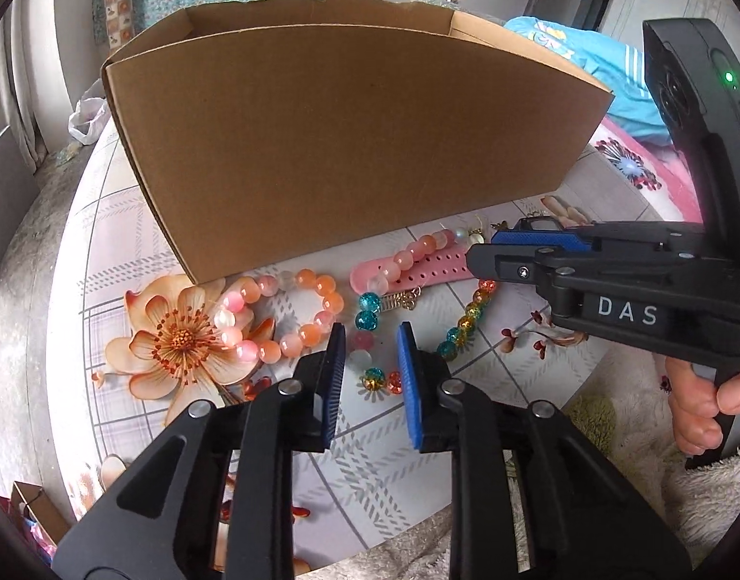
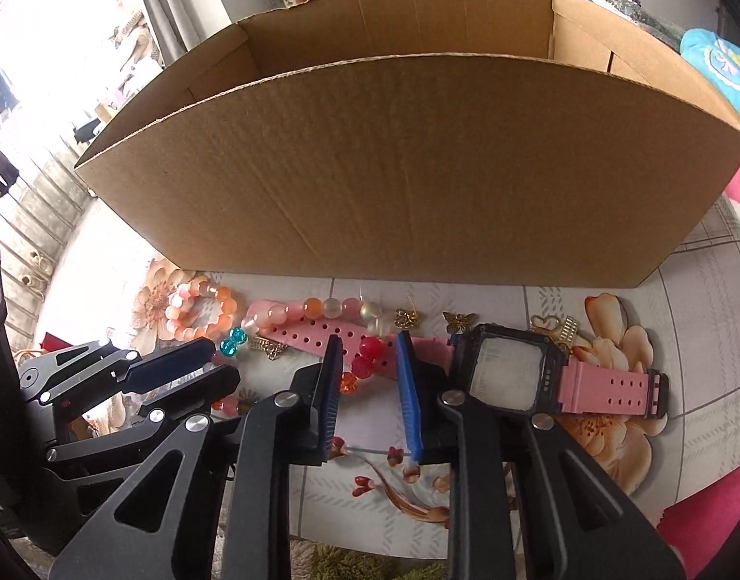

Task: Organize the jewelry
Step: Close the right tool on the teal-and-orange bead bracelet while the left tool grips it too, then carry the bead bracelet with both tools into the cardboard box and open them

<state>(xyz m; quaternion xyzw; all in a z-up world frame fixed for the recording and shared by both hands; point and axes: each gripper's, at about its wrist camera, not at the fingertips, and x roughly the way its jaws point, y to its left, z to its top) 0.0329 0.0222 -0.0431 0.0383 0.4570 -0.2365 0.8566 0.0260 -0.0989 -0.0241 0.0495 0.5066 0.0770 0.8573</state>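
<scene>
Jewelry lies on a floral tablecloth in front of a cardboard box (image 1: 341, 145). An orange-pink bead bracelet (image 1: 283, 314) lies left. A multicolour glass bead bracelet (image 1: 459, 326) lies in the middle. A pink-strap watch (image 2: 508, 372) lies right, its strap under the beads. My left gripper (image 1: 370, 338) is open, its jaws low over the multicolour bracelet's near beads. My right gripper (image 2: 370, 348) is open over the pink strap (image 2: 312, 336) and red beads (image 2: 367, 355). It also shows in the left wrist view (image 1: 495, 246), seen from the side.
The box (image 2: 408, 169) stands open-topped just behind the jewelry, its inside hidden. Small gold charms (image 2: 459, 321) lie near the watch. A blue cloth (image 1: 587, 67) and pink bedding (image 1: 660, 169) lie right. A shaggy mat (image 1: 636, 415) borders the table's near edge.
</scene>
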